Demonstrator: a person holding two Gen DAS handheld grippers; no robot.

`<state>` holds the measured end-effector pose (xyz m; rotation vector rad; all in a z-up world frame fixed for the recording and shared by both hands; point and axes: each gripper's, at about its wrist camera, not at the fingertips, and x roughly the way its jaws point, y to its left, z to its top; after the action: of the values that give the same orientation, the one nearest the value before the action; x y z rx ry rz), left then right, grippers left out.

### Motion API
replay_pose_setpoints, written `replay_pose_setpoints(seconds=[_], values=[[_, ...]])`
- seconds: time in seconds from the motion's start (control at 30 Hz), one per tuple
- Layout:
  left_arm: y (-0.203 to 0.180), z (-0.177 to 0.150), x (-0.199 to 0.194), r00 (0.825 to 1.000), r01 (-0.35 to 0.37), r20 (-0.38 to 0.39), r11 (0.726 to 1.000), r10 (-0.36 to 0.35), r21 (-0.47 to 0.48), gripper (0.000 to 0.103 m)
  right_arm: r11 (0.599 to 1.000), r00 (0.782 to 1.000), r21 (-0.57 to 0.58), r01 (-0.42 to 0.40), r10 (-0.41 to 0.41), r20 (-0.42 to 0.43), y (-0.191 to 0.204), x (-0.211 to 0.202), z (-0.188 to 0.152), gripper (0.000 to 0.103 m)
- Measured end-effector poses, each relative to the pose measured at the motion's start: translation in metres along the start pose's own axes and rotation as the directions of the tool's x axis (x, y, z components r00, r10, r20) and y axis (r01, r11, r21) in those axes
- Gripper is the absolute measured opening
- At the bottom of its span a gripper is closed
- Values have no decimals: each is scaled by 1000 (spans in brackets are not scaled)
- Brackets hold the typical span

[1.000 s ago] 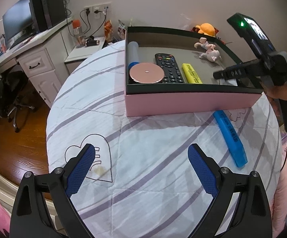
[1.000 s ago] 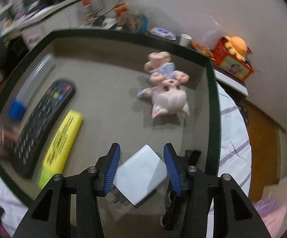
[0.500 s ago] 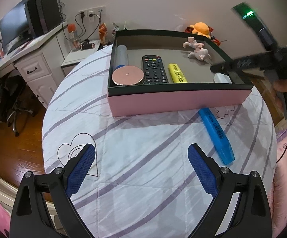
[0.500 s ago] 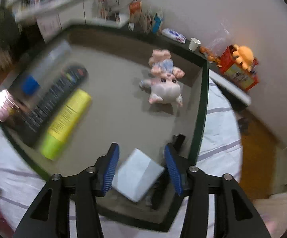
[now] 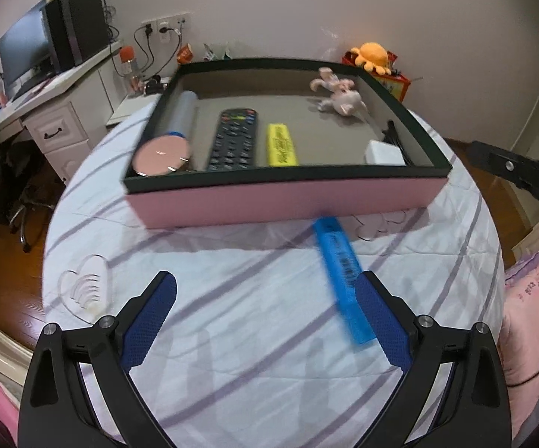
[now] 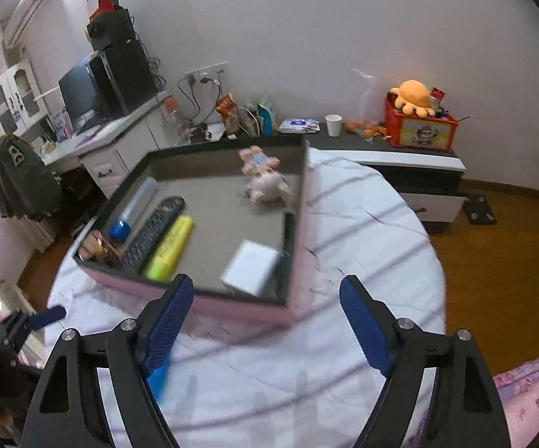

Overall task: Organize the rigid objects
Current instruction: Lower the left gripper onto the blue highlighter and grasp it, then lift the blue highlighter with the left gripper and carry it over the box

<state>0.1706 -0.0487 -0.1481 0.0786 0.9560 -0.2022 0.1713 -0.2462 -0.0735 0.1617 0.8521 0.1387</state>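
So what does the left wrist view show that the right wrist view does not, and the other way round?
Only the left wrist view shows the whole blue highlighter lying on the striped tablecloth in front of the pink box, and the open left claw.

Only the right wrist view shows the open, empty right claw, the paper cup and the red box under the orange plush.

Both show the remote control, yellow highlighter, white charger and pig figurine inside the box.

No text legible. Dark print on yellow marker [image 5: 281,144] and blue marker [image 5: 344,276] blurred; writing on pink cloth [image 5: 534,280] at right edge too small.
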Motion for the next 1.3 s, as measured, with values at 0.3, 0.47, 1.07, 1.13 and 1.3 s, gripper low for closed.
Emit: replay_pose_setpoints(seconds=[0.3, 0.47, 1.07, 1.13, 1.3], values=[[-47, -1, 32, 996, -65, -61, 998, 66, 21, 98, 1000, 1000, 17, -12, 12, -25, -31, 5, -24, 82], [-59, -2, 43, 994, -80, -77, 996, 83, 35, 89, 999, 999, 12, -35, 35, -29, -42, 5, -31, 82], [-72, -2, 28, 999, -14, -44, 994, 19, 106, 26, 996, 995, 12, -89, 89, -49, -51, 9, -37, 82], [-70, 0, 22, 999, -5, -32, 995, 8, 101, 27, 996, 995, 12, -92, 92, -48, -50, 9, -36, 82], [-65, 11, -5, 999, 28, 28, 995, -31, 96, 26, 995, 995, 25, -100, 101, -21, -52, 2, -33, 82]])
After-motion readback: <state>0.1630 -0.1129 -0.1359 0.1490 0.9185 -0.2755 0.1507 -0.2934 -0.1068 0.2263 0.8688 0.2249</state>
